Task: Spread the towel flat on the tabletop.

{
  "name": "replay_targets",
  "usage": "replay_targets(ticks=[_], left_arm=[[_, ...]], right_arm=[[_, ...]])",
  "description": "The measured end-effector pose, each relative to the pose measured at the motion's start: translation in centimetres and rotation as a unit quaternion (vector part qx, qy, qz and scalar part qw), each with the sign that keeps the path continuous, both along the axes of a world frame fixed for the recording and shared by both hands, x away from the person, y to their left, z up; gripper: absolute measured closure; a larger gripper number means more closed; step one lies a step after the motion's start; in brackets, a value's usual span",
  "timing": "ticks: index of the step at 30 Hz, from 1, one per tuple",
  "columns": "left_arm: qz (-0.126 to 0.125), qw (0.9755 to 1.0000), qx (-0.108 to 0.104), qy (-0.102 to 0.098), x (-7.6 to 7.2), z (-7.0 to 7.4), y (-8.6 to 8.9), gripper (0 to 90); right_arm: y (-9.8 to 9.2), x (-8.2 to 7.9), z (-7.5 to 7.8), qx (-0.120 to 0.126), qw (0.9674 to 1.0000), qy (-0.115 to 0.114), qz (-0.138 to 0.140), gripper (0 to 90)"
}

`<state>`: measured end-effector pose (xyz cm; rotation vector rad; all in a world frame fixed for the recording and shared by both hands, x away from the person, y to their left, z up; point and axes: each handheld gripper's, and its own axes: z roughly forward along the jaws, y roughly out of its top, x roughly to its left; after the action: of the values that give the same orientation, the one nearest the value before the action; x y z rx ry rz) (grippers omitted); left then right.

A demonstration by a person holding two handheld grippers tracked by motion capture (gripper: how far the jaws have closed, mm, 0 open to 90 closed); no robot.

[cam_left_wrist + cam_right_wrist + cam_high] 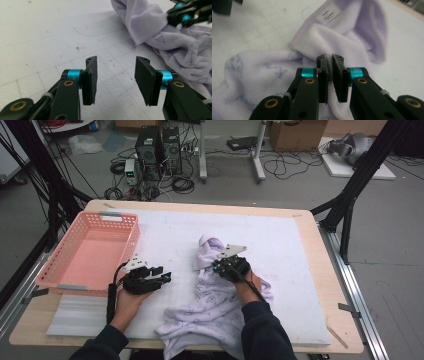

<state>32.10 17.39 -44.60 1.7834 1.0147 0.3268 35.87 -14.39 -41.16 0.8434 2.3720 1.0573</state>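
Note:
A pale lilac towel (215,305) with a faint blue print lies crumpled on the white mat, from the middle down to the near edge. My right gripper (218,266) is over its upper part, and its jaws are shut on a hemmed edge of the towel (352,30), which shows as a cord of cloth between the pads (323,72). My left gripper (167,277) hovers to the left of the towel, above bare mat, its jaws standing apart with nothing between them (115,77). The towel (175,47) lies off to the right in the left gripper view.
A pink plastic basket (127,222), with nothing in it, sits at the table's left side. The white mat (280,245) covers most of the wooden table (320,270). Beyond the far edge are computer towers, cables and black stand legs on the floor.

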Motion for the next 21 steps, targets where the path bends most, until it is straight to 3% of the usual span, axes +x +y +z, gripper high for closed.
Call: replay_targets(ticks=[6, 10, 13, 16, 18, 21], left_arm=[[-0.001, 1.0000, 0.000, 0.001, -0.1, 0.0, -0.2, 53.3], [-0.003, 1.0000, 0.000, 0.002, 0.0, -0.2, -0.3, 53.3], [-0.004, 1.0000, 0.000, 0.005, 0.0, -0.2, -0.4, 53.1], [-0.005, 1.0000, -0.002, 0.006, 0.0, -0.2, -0.5, 53.0], [-0.007, 1.0000, -0.001, 0.006, 0.1, -0.3, -0.5, 52.9], [-0.008, 0.9999, -0.005, 0.008, 0.1, -0.3, -0.6, 52.8]], right_arm=[[-3.7, 0.1, 1.3, 0.028, 0.9972, -0.011, -0.069, 84.0], [-6.7, -0.1, 1.9, 0.036, 0.9922, -0.020, -0.118, 84.2], [-9.2, -0.2, 2.0, 0.054, 0.9860, -0.019, -0.157, 84.2], [-11.6, -0.4, 2.0, 0.089, 0.9760, -0.015, -0.198, 84.3], [-13.0, -0.5, 1.8, 0.088, 0.9675, -0.010, -0.237, 84.4], [-15.3, -0.6, 1.2, 0.066, 0.9517, 0.002, -0.300, 84.4]])
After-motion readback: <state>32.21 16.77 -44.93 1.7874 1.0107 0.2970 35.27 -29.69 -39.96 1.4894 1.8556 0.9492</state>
